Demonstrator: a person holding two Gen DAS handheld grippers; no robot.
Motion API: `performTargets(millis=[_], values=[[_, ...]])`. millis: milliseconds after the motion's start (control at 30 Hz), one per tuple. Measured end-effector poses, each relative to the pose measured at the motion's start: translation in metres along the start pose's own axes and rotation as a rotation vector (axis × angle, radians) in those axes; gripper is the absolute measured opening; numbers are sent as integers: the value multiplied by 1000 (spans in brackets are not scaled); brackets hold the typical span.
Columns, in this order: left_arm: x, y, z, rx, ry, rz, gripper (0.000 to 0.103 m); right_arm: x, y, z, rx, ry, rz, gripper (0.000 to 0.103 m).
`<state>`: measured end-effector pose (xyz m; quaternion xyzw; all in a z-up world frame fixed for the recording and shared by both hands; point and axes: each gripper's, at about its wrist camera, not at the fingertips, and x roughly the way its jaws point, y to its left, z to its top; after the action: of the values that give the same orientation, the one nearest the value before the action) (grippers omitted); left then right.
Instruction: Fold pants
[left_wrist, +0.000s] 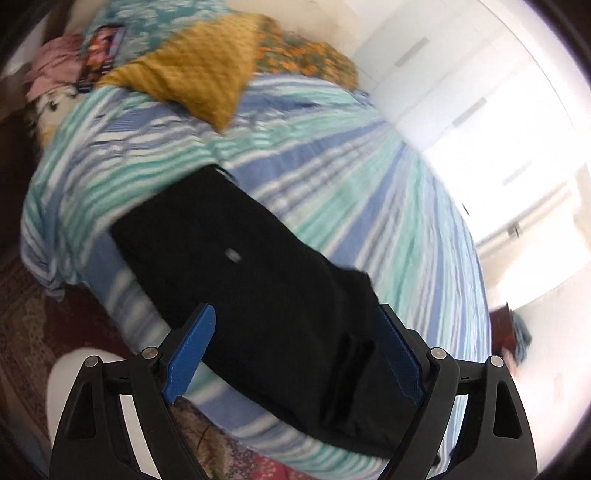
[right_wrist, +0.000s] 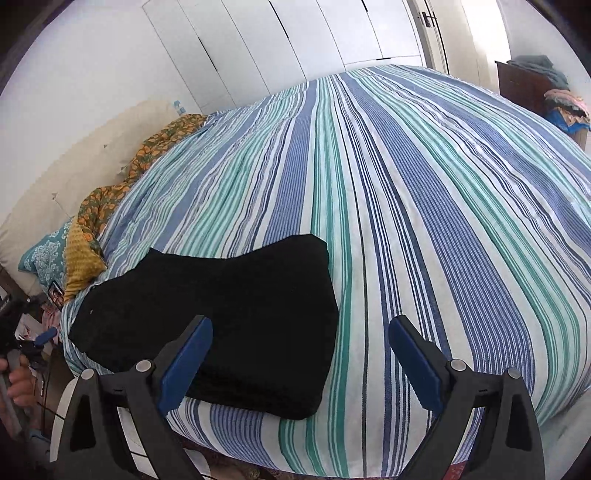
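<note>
The black pants (right_wrist: 221, 306) lie folded in a compact stack near the front left edge of the striped bed (right_wrist: 424, 206). In the left wrist view the pants (left_wrist: 258, 295) stretch across the striped cover (left_wrist: 332, 166), blurred by motion. My left gripper (left_wrist: 297, 321) is open and empty, held above the pants near their near end. My right gripper (right_wrist: 301, 336) is open and empty, just in front of the stack's right part, its left finger (right_wrist: 188, 365) over the black cloth. The left gripper also shows at the far left of the right wrist view (right_wrist: 40, 339).
A mustard quilted blanket (left_wrist: 192, 74) and orange floral cloth (left_wrist: 306, 59) lie at the head of the bed, with a phone (left_wrist: 103, 48) beside them. White wardrobe doors (right_wrist: 277, 44) stand behind the bed. A patterned rug (left_wrist: 44, 325) covers the floor. A wooden stand with clothes (right_wrist: 535, 88) is at far right.
</note>
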<state>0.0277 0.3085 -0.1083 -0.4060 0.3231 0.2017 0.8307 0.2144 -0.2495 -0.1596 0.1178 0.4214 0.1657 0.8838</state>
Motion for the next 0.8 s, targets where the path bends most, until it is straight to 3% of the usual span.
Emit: performTargets(millis=[100, 200, 433, 500, 533, 667, 800], values=[[5, 79, 45, -240, -26, 92, 88, 10, -5, -2, 34, 30, -6, 96], [12, 126, 51, -353, 14, 81, 87, 15, -2, -3, 26, 36, -14, 96], [57, 113, 23, -273, 130, -26, 86, 36, 12, -14, -29, 117, -1, 96], [70, 110, 23, -296, 144, -41, 77, 38, 14, -15, -40, 123, 2, 96], [73, 107, 25, -301, 145, -58, 65, 38, 14, -16, -45, 124, 2, 96], [71, 93, 41, -236, 132, -31, 65, 38, 11, -19, -37, 129, 5, 96], [87, 98, 34, -187, 177, 66, 62, 38, 10, -21, -33, 129, 8, 96]])
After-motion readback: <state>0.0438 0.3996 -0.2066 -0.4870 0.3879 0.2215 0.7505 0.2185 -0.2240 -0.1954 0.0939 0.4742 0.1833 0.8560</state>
